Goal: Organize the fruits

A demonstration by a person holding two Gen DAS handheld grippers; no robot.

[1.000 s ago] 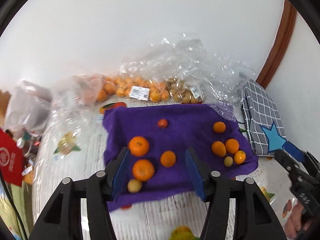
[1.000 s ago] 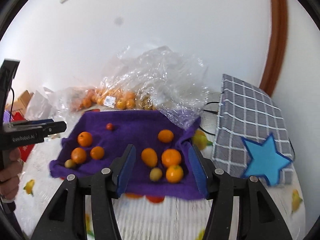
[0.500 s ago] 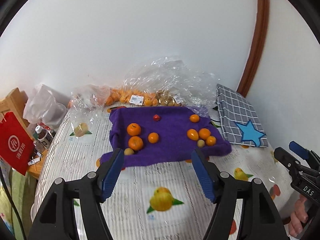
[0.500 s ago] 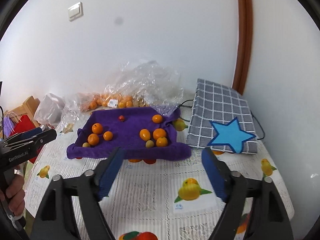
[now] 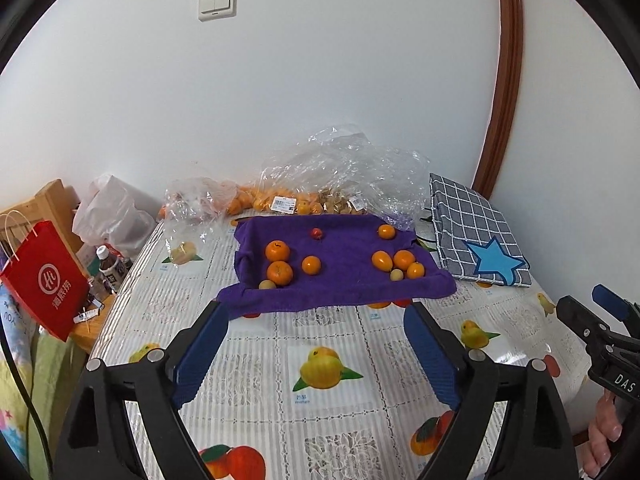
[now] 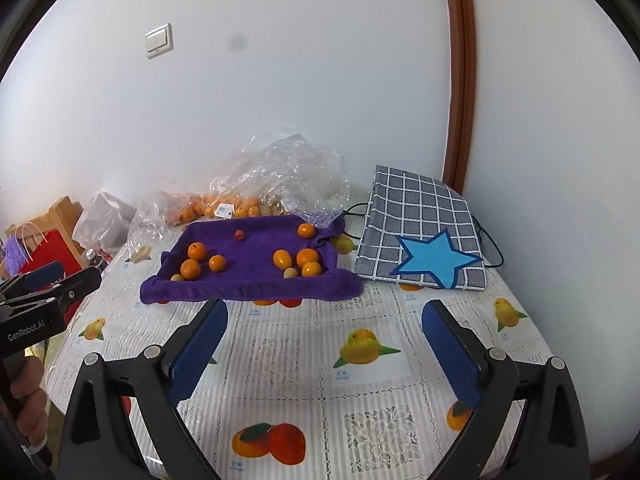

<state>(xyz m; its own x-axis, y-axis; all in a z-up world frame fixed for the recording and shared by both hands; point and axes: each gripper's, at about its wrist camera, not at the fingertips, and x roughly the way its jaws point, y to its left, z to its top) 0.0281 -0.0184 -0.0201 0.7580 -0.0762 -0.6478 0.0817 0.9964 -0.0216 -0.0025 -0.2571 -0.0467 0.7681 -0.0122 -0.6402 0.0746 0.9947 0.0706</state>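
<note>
While both pairs of fingers are spreading wider with nothing between them, the left gripper point(image 5: 316, 316) and right gripper point(image 6: 324, 316) are hovering over the desk point(image 5: 340, 420). Fruits point(image 5: 278, 251) are lying in two clusters on the purple towel point(image 5: 340, 280), beyond the fingertips and untouched.

Black tongs point(image 5: 316, 314) with blue pads point(image 5: 200, 354), silver screws point(image 6: 91, 358) and white "GenRobot.AI" lettering point(image 6: 27, 331).
</note>
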